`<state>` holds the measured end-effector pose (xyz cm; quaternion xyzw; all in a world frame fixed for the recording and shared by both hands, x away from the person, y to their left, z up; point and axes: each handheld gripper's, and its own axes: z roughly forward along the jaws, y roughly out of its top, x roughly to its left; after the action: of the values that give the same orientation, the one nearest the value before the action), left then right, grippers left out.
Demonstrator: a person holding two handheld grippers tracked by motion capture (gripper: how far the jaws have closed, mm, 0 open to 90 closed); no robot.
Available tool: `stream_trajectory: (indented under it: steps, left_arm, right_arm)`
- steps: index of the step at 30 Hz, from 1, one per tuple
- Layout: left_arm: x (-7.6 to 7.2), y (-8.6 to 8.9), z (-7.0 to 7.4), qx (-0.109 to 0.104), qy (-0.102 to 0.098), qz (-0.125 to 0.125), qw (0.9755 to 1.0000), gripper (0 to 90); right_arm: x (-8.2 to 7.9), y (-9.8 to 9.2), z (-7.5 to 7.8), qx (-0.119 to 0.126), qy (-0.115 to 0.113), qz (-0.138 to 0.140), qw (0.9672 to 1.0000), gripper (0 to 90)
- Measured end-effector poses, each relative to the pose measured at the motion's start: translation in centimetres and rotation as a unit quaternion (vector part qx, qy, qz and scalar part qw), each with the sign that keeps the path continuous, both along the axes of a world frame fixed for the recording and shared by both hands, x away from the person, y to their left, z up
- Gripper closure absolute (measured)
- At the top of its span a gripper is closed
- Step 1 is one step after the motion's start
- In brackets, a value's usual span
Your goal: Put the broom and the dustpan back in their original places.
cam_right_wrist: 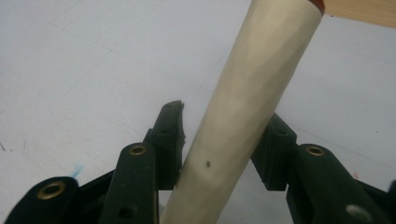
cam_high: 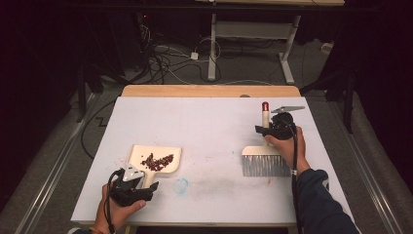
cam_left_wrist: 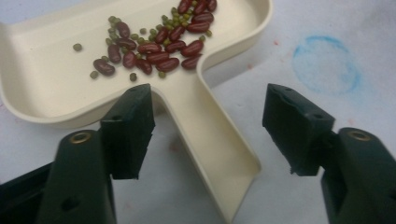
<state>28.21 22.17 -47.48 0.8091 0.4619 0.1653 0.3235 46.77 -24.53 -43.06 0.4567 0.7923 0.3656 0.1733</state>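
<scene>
A cream dustpan (cam_high: 157,157) lies at the table's front left and holds a heap of red beans (cam_left_wrist: 163,44) mixed with small green ones. My left gripper (cam_left_wrist: 210,128) is open, one jaw on each side of the pan's handle (cam_left_wrist: 219,140), at the near end of the pan in the high view (cam_high: 132,187). At the right, a hand brush stands with its grey bristles (cam_high: 266,165) on the table. Its cream, red-tipped handle (cam_right_wrist: 252,93) runs between the jaws of my right gripper (cam_right_wrist: 224,140), which is shut on it, above the bristles in the high view (cam_high: 275,127).
The white table top (cam_high: 209,122) has a wooden strip along its far edge. A faint blue ring (cam_high: 180,185) is drawn near the dustpan handle. Cables and a desk frame (cam_high: 253,44) lie on the floor beyond the table.
</scene>
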Motion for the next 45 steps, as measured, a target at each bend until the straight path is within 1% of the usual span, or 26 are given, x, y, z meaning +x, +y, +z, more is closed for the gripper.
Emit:
stream_trajectory:
  steps: [2,4,5,7,8,9,11,12,13,15,17,18,21,24,26,27,28,29,30,31,33,35,37,40,42,45]
  left_arm:
    - [0.0,0.1,0.3,-0.004,-0.017,0.0,0.9998,30.8]
    - [-0.1,-0.2,0.5,0.004,-0.039,-0.003,0.9992,25.1]
    - [-0.2,-0.4,0.7,0.008,-0.051,-0.009,0.9986,23.7]
    - [-0.3,-0.8,1.0,0.015,-0.074,-0.023,0.9968,22.8]
    - [-0.4,-1.1,1.2,0.02,-0.09,-0.031,0.9953,22.1]
    - [-0.4,-1.3,1.4,0.022,-0.101,-0.036,0.994,22.0]
    - [-0.5,-1.5,1.5,0.021,-0.112,-0.048,0.9923,21.5]
    - [-0.5,-1.6,1.5,0.027,-0.116,-0.05,0.9916,21.5]
    - [-0.4,-1.7,1.5,0.032,-0.116,-0.049,0.9915,21.5]
    - [-0.4,-1.6,1.4,0.025,-0.115,-0.054,0.9915,21.5]
    - [-0.5,-1.5,1.5,0.024,-0.118,-0.057,0.9911,21.5]
    - [-0.5,-1.5,1.5,0.02,-0.12,-0.059,0.9908,21.5]
    - [-0.7,-1.7,1.5,0.024,-0.125,-0.066,0.9897,21.5]
    - [-1.1,-1.8,1.4,0.023,-0.124,-0.074,0.9892,21.5]
    - [-1.3,-1.9,1.3,0.023,-0.125,-0.075,0.9891,21.5]
    - [-1.3,-1.9,1.3,0.023,-0.124,-0.077,0.9891,21.5]
    - [-1.4,-1.9,1.2,0.022,-0.124,-0.077,0.9891,21.5]
    - [-1.4,-1.9,1.2,0.021,-0.124,-0.076,0.9892,21.3]
    - [-1.4,-1.9,1.2,0.02,-0.123,-0.075,0.9893,20.6]
    - [-1.4,-2.0,1.2,0.022,-0.125,-0.074,0.9892,20.4]
    - [-1.5,-2.0,1.2,0.025,-0.13,-0.071,0.9886,20.5]
    - [-1.6,-1.9,1.3,0.023,-0.136,-0.068,0.9881,20.8]
    - [-1.6,-1.8,1.4,0.022,-0.136,-0.067,0.9882,20.8]
    - [-1.6,-1.8,1.3,0.023,-0.134,-0.068,0.9884,20.8]
    - [-1.6,-1.9,1.3,0.021,-0.135,-0.071,0.9881,20.5]
    - [-1.7,-2.0,1.2,0.027,-0.133,-0.073,0.9881,20.4]
  right_arm:
    - [0.1,-0.1,0.0,-0.006,-0.007,-0.005,0.9999,56.3]
    - [0.4,-0.3,0.0,-0.008,-0.015,-0.013,0.9998,52.7]
    - [0.5,-0.4,0.1,-0.005,-0.017,-0.017,0.9997,53.4]
    - [0.6,-0.6,0.2,-0.007,-0.023,-0.021,0.9995,53.6]
    - [0.7,-0.6,0.2,-0.011,-0.023,-0.024,0.9994,53.3]
    - [0.7,-0.6,0.2,-0.014,-0.026,-0.024,0.9993,52.9]
    - [0.6,-0.7,0.2,-0.013,-0.029,-0.025,0.9992,52.0]
    - [0.6,-0.7,0.2,-0.012,-0.031,-0.027,0.9991,51.4]
    - [0.5,-0.7,0.2,-0.011,-0.035,-0.03,0.9989,51.1]
    - [0.4,-0.8,0.3,-0.009,-0.044,-0.033,0.9985,50.1]
    - [0.2,-0.8,0.5,-0.003,-0.054,-0.034,0.998,48.2]
    - [0.1,-0.7,0.7,-0.006,-0.06,-0.032,0.9977,46.6]
    - [-0.2,-0.5,1.0,-0.01,-0.076,-0.034,0.9964,42.5]
    - [-0.6,-0.3,1.4,-0.009,-0.089,-0.03,0.9956,37.7]
    - [-1.0,-0.1,1.7,-0.002,-0.094,-0.024,0.9953,32.5]
    - [-1.3,-0.1,1.8,0.004,-0.101,-0.022,0.9947,30.5]
    - [-1.6,0.0,1.9,0.003,-0.112,-0.023,0.9934,28.2]
    - [-1.9,0.1,2.0,0.001,-0.122,-0.024,0.9922,23.9]
    - [-2.2,0.2,2.1,0.001,-0.13,-0.022,0.9913,22.4]
    - [-2.4,0.3,2.1,0.003,-0.135,-0.019,0.9907,22.4]
    - [-2.9,0.6,2.3,-0.011,-0.145,-0.025,0.989,19.7]
    - [-3.2,0.5,2.5,-0.001,-0.146,-0.018,0.9891,20.9]
    - [-3.6,0.5,2.8,0.004,-0.149,-0.017,0.9887,20.4]
    - [-4.2,0.3,3.2,0.011,-0.164,-0.013,0.9862,20.7]
    - [-4.6,0.2,3.4,0.013,-0.172,-0.01,0.9849,21.0]
    - [-5.3,0.1,3.8,0.007,-0.191,-0.014,0.9815,21.2]
